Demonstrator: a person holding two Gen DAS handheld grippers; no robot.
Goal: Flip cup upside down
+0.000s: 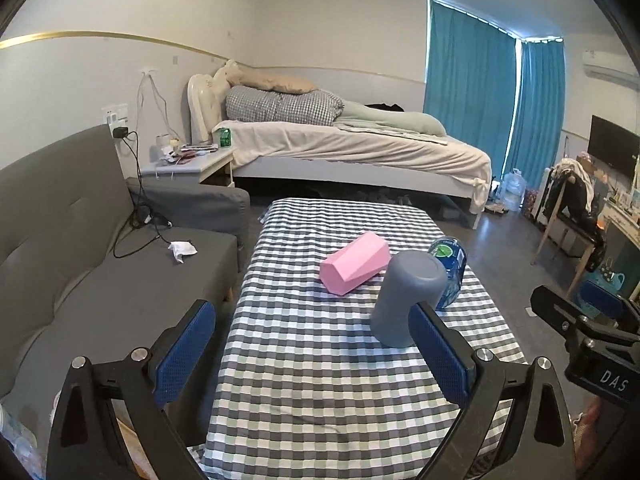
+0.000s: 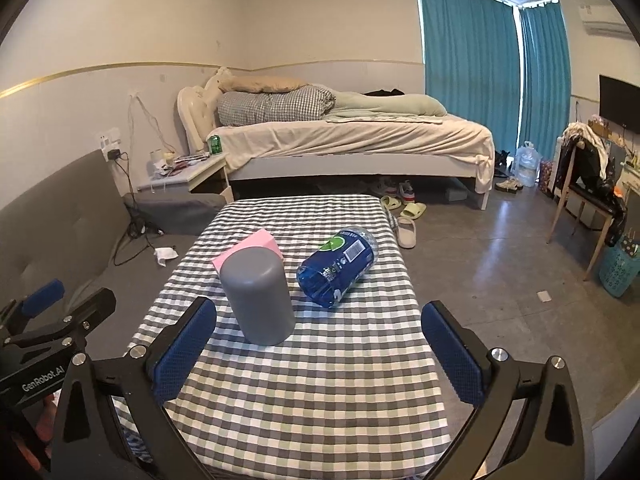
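- Fingers of both grippers were spread wide and held nothing; the left gripper and right gripper hung over the near end of the table.
- The grey cup stood mid-table with its closed end up, apparently already flipped.
- It looked like light, stiff, smooth plastic; a squeeze across the middle of its wall would probably suit best.
- A pink box lay just behind it, and a blue bottle on its side just beside it, crowding any approach from there.
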